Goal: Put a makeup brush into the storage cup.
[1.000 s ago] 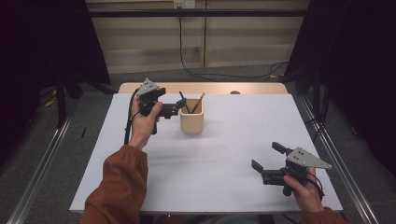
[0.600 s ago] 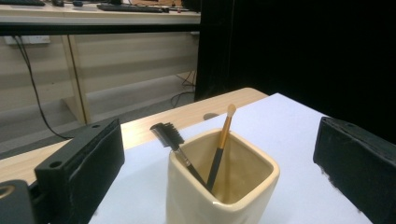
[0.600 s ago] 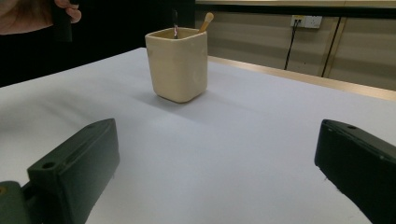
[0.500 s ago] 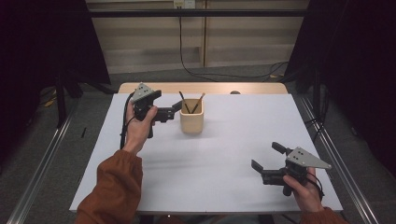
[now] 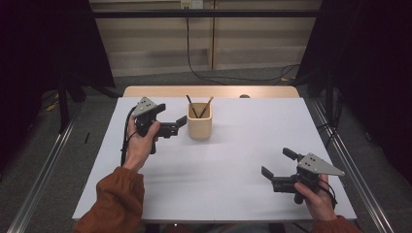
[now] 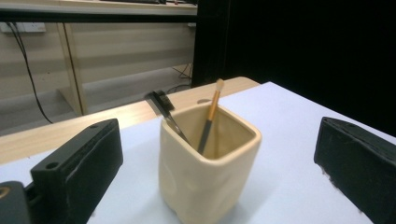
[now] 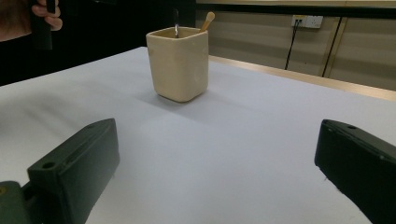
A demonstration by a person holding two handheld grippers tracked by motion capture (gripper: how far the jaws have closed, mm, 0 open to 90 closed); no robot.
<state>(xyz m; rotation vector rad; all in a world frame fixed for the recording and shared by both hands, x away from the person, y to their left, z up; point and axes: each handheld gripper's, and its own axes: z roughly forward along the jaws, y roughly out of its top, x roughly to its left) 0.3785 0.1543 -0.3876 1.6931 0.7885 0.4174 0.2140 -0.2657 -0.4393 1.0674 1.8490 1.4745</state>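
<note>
A cream ceramic cup (image 5: pixel 199 122) stands on the white table (image 5: pixel 243 141) toward the back. In it lean a black-tipped brush (image 5: pixel 190 104) and a wooden-handled brush (image 5: pixel 207 106). My left gripper (image 5: pixel 179 125) is just left of the cup, open, with its jaws pointing at it. In the left gripper view the cup (image 6: pixel 208 168) sits close ahead between the spread jaws of that gripper (image 6: pixel 217 140), untouched. My right gripper (image 5: pixel 278 163) is held open low over the front right of the table. From there the cup (image 7: pixel 180 63) stands far ahead of this gripper (image 7: pixel 217 140).
A bare wooden strip (image 5: pixel 272 91) runs along the table's back edge with a small dark object (image 5: pixel 244 96) on it. Metal rails (image 5: pixel 350 160) flank both sides. A cable (image 5: pixel 125 141) trails from the left gripper. The other hand (image 7: pixel 44 18) appears at the right gripper view's top left.
My left gripper has shifted slightly left and toward the person, still facing the cup. The right gripper has stayed where it was.
</note>
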